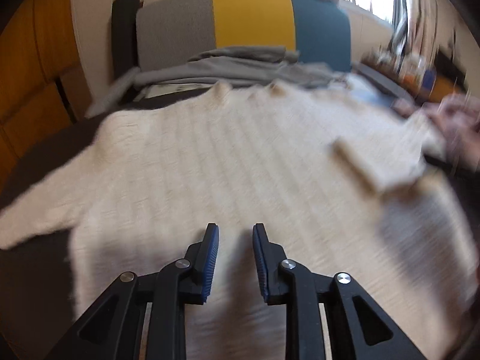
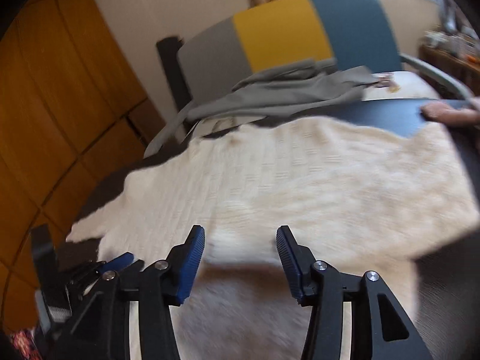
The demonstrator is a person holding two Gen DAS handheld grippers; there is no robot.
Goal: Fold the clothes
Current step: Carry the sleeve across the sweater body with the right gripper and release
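A cream knitted sweater point(image 1: 240, 165) lies spread on a dark surface point(image 1: 45, 270), with one sleeve stretched out to the left. At its right side a sleeve cuff point(image 1: 360, 162) lies folded in over the body. My left gripper point(image 1: 235, 228) sits low over the near part of the sweater, its jaws narrow with a ridge of knit pinched between the blue pads. The right wrist view shows the same sweater point(image 2: 300, 186) and my right gripper point(image 2: 240, 231) open just above a folded edge, nothing between its pads. The left gripper point(image 2: 120, 262) appears at the sweater's left edge.
A crumpled grey garment point(image 1: 234, 66) lies beyond the sweater, against a grey, yellow and teal backrest point(image 1: 252, 18). Orange wooden panels point(image 2: 60, 105) stand on the left. A person's hand point(image 1: 462, 138) is at the sweater's right edge, and a fingertip point(image 2: 444, 112) rests on the dark surface point(image 2: 390, 114).
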